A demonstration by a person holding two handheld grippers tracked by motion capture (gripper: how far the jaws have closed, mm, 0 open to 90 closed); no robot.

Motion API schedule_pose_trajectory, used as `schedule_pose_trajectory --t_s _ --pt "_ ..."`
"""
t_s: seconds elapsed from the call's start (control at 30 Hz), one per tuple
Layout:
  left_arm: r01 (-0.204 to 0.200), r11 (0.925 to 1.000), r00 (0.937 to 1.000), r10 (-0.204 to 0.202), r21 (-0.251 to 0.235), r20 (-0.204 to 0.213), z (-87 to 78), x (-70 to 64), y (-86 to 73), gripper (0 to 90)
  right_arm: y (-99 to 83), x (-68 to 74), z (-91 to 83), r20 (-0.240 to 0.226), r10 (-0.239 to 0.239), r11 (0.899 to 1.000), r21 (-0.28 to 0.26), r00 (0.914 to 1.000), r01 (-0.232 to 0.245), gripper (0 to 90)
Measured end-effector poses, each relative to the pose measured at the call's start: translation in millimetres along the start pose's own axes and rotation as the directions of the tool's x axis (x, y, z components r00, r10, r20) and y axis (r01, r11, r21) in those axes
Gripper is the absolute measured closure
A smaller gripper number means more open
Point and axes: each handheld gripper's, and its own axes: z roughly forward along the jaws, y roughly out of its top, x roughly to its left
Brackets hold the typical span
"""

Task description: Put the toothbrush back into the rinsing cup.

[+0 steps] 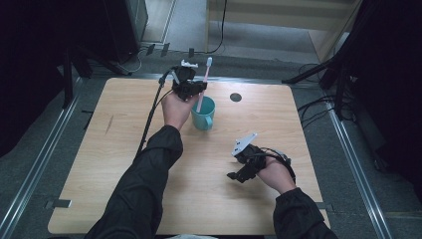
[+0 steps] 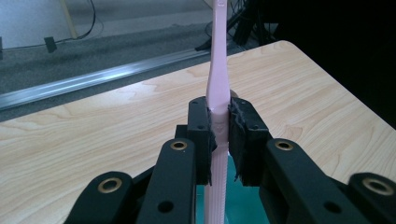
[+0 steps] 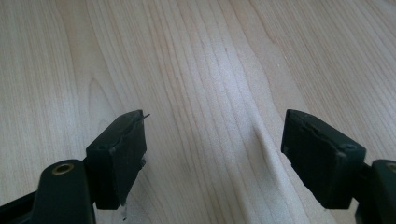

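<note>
From the high view, your left gripper (image 1: 191,89) is at the far side of the wooden table (image 1: 124,174), clamped on a pink toothbrush (image 1: 203,84) that stands nearly upright with its lower end inside a teal mug (image 1: 204,117) and its head pointing up and away from you. The mug sits on the table just right of your left hand (image 1: 175,108). Your right gripper (image 1: 238,175) hovers low over the near right part of the table, well apart from the mug, its jaws spread. In the left gripper view, the two black jaws press against both sides of the toothbrush (image 2: 218,93) handle, with the mug's teal inside (image 2: 243,205) visible below them. In the right gripper view, your right gripper (image 3: 212,154) points down at bare wood (image 3: 201,70), its jaws wide apart with nothing between them.
</note>
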Motion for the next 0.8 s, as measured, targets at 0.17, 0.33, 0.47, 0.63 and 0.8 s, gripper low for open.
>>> schedule_pose_trajectory --t_s 0.17,0.33,0.47,0.63,0.8 --pt "-0.014 0.9997 0.9998 0.013 -0.020 -0.016 0.6 -0.8 -8.2 79.1 -0.1 -0.1 0.4 0.003 0.002 1.000 0.003 1.0000 -0.002 22.4" --pt "-0.014 0.9994 0.9998 0.013 -0.031 -0.016 2.8 -2.0 -14.9 79.1 0.1 0.0 1.8 -0.006 -0.004 1.000 0.008 1.0000 0.004 22.4" --pt "-0.014 0.9998 0.9998 0.013 -0.018 -0.011 5.9 -2.5 -21.3 79.1 0.0 -0.2 1.9 -0.007 -0.002 1.000 0.007 1.0000 0.002 22.4" --pt "0.005 0.9999 1.0000 -0.005 -0.011 -0.002 8.8 -1.0 -29.5 79.0 0.0 -0.2 2.2 -0.010 -0.002 1.000 0.009 1.0000 0.002 22.4" --pt "0.003 1.0000 1.0000 -0.003 0.002 -0.003 11.8 -1.0 -34.8 79.0 0.2 -0.1 2.4 -0.012 -0.002 1.000 0.007 0.9999 0.002 22.4"
